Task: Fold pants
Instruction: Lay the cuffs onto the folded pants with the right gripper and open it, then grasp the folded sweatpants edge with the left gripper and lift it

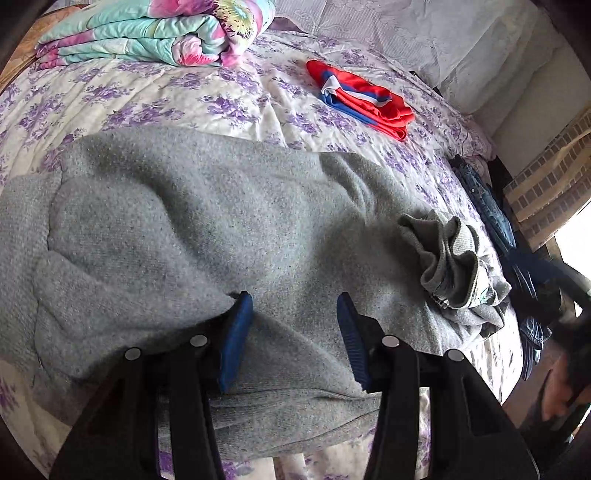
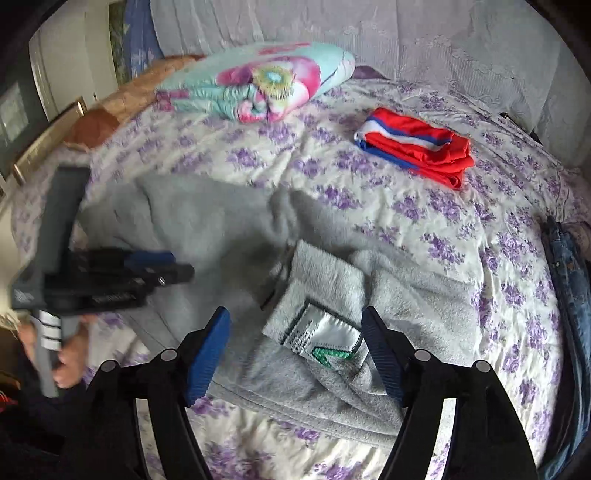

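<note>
Grey sweatpants (image 1: pixel 207 229) lie spread across the floral bedsheet (image 1: pixel 155 99). Their waistband end is bunched at the right (image 1: pixel 450 258). My left gripper (image 1: pixel 293 299) is open, its blue pads (image 1: pixel 236 336) just above the grey fabric near the bed's front edge, holding nothing. In the right wrist view the pants (image 2: pixel 207 225) show an inside-out waistband with a white label (image 2: pixel 325 334). My right gripper (image 2: pixel 295 317) is open, its pads (image 2: pixel 207 354) on either side of the label, above the cloth. The left gripper (image 2: pixel 147 264) appears blurred at the left.
A folded red, white and blue garment (image 1: pixel 365 98) lies further back on the bed, also in the right wrist view (image 2: pixel 417 146). A folded floral quilt (image 1: pixel 155 29) sits at the back left. Blue jeans (image 1: pixel 487 206) hang over the bed's right edge. A white wall is behind.
</note>
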